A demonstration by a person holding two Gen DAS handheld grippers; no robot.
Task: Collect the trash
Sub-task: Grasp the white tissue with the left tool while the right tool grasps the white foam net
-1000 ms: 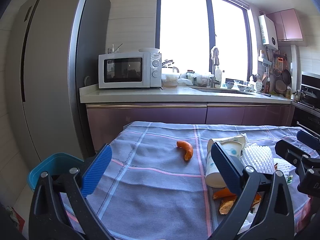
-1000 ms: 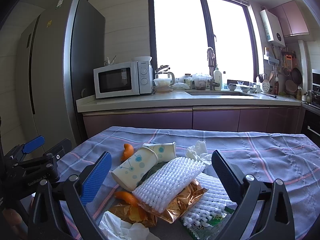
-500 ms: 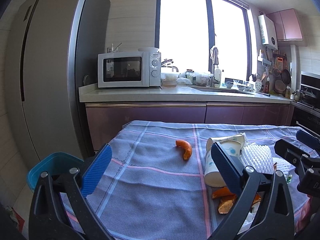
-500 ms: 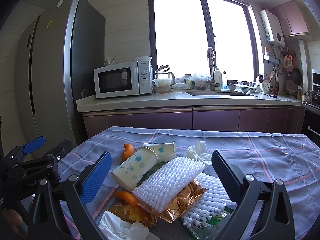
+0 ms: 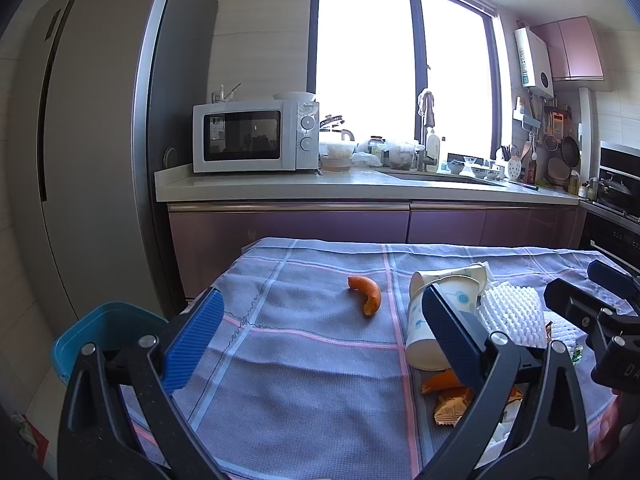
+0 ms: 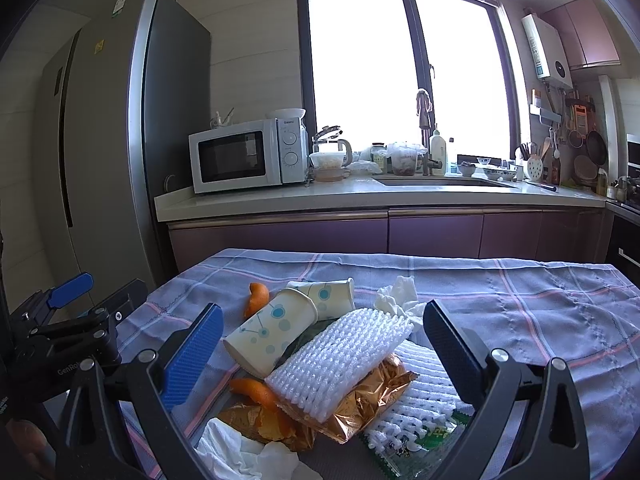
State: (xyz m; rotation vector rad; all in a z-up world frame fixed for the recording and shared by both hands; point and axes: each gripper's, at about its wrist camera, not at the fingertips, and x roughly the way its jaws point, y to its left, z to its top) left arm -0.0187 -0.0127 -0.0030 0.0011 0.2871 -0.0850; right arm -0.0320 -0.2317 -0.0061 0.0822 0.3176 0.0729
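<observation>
Two open grippers hover over a cloth-covered counter littered with trash, nothing yet collected.

Left wrist view: the left gripper (image 5: 318, 322) holds its blue-padded jaws spread wide and empty, aimed at a lone orange peel (image 5: 366, 294) lying apart from the heap, toward the counter's far left corner. A blue bin (image 5: 102, 330) sits below the counter's left edge, likely the destination; its contents are hidden from this angle.

Right wrist view: the right gripper (image 6: 322, 342) is likewise agape and gripping nothing, poised above the heap near the front edge. Two paper cups (image 6: 276, 330) lie on their sides, apparently empty. A white foam net (image 6: 340, 360) rests across a gold foil wrapper (image 6: 362, 406), with crumpled tissue (image 6: 398, 298) behind and more peel (image 6: 256, 392) beside it. Each gripper appears positioned for its nearest piece.
</observation>
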